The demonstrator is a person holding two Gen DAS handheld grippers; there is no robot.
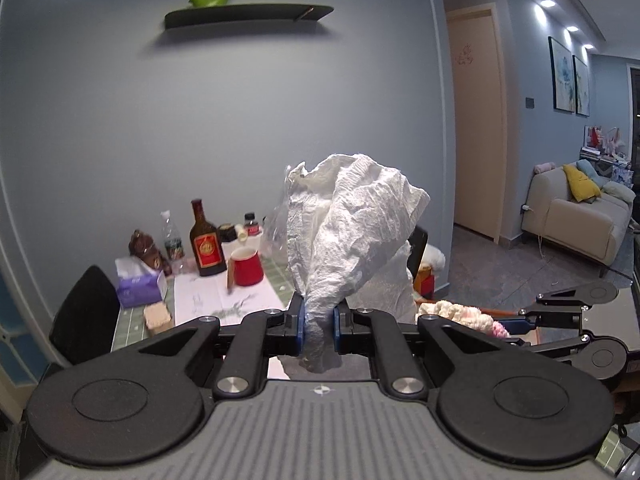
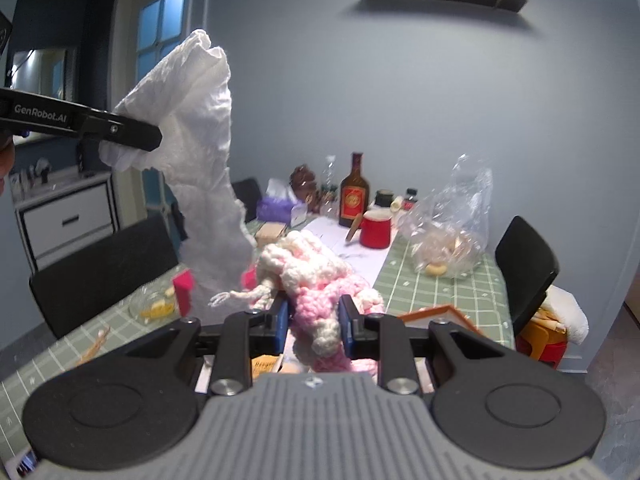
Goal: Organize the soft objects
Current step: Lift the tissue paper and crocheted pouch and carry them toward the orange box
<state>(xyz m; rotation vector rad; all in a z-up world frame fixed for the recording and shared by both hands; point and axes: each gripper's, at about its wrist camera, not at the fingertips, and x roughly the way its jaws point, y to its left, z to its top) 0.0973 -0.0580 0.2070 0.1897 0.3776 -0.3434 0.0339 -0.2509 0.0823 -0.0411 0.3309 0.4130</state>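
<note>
My left gripper [image 1: 319, 318] is shut on a crumpled white cloth [image 1: 352, 236] and holds it up in the air above the table. The same cloth [image 2: 200, 152] hangs at the upper left of the right wrist view, pinched by the left gripper's black fingers [image 2: 132, 134]. My right gripper [image 2: 313, 330] is shut on a pink and cream knitted piece [image 2: 320, 280] and holds it just above the table. That knitted piece [image 1: 460, 314] shows at the right of the left wrist view, beside the right gripper's fingers [image 1: 568, 304].
The green checked table [image 2: 436, 292] carries a red mug [image 2: 375, 231], a brown bottle [image 2: 354, 196], a purple tissue box [image 2: 278, 208], a clear plastic bag [image 2: 452, 232], a glass dish [image 2: 154, 304] and a pink block [image 2: 184, 292]. Black chairs [image 2: 524, 268] stand on both sides.
</note>
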